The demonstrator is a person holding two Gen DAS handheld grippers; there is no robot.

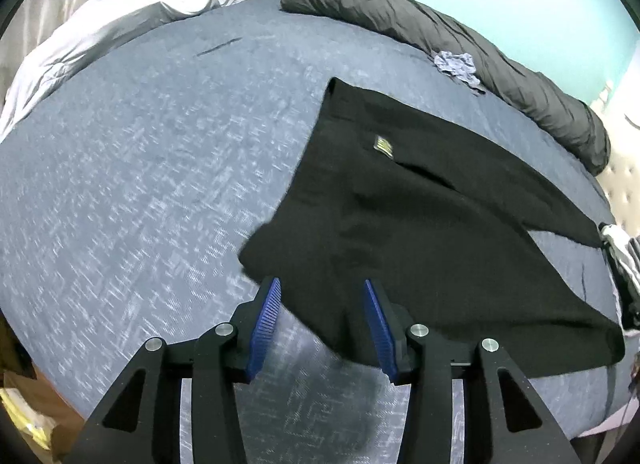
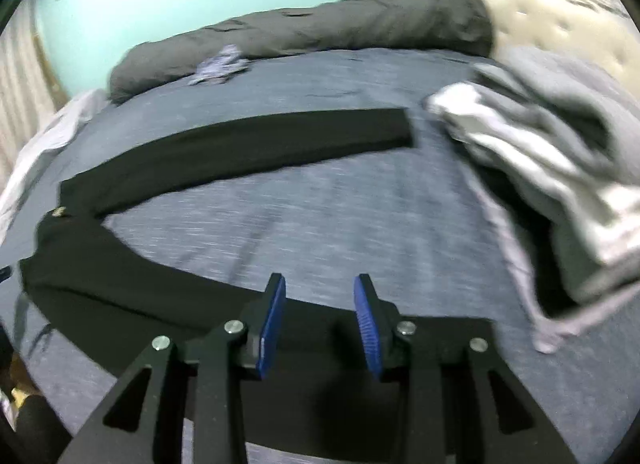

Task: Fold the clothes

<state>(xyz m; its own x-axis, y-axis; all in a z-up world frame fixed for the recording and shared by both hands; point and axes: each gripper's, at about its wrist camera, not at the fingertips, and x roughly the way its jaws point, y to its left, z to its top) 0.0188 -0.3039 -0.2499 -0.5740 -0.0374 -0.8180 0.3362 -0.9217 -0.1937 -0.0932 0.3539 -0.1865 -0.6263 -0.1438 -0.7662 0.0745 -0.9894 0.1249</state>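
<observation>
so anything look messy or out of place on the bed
Mostly tidy. The black trousers lie spread flat on the blue bedsheet, legs splayed apart. A small crumpled bluish cloth sits against the rolled dark duvet, and a heap of unfolded grey and white clothes lies beside the trouser hems.

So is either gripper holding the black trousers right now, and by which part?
Neither. The left gripper and right gripper both stand open above the black trousers, pads clear of the cloth.
</observation>
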